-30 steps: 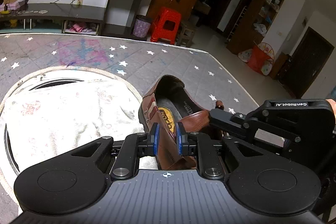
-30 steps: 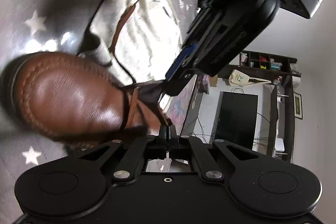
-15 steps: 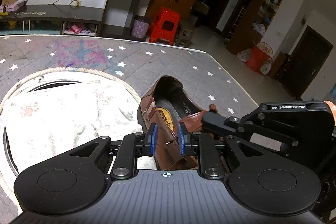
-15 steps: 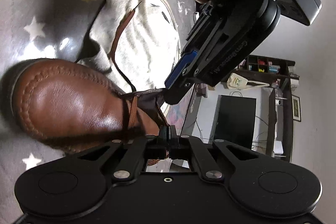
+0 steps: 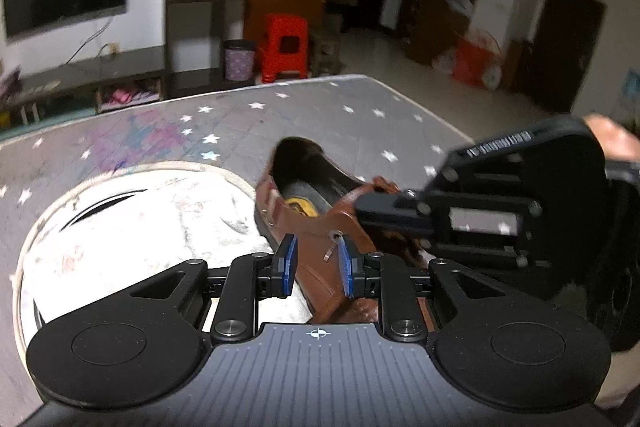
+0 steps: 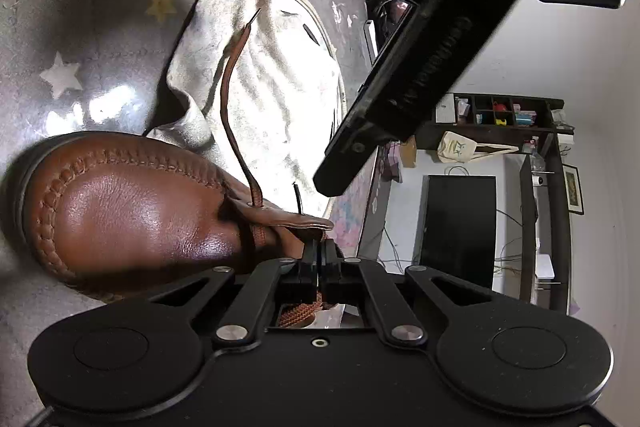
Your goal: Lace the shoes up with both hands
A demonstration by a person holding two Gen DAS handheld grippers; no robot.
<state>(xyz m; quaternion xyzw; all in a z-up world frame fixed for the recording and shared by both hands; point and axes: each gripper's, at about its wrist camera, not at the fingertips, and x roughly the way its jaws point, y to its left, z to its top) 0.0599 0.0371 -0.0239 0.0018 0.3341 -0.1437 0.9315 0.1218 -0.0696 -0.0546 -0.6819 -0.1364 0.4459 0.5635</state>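
A brown leather shoe (image 5: 320, 227) lies on a grey star-patterned mat (image 5: 340, 115), its opening facing away. My left gripper (image 5: 316, 261) is open, its blue pads on either side of the shoe's eyelet flap, where a short lace tip (image 5: 331, 250) sticks out. My right gripper (image 6: 319, 251) is shut on the shoe's right eyelet flap (image 6: 296, 221) by the tongue; it also shows in the left wrist view (image 5: 372, 211). One end of the brown lace (image 6: 230, 99) runs from an eyelet out over the white cloth. The toe (image 6: 132, 211) fills the lower left of the right wrist view.
A white cloth (image 5: 132, 223) lies on a round rope-edged basket (image 5: 44, 223) left of the shoe. The mat's far edge (image 5: 424, 107) drops to the floor, with a red stool (image 5: 284, 47), a TV and cabinets beyond.
My left gripper has lifted and pulled back from the eyelet flap, leaving the lace tip sticking out. The view swung right. The right gripper stays shut on the flap.
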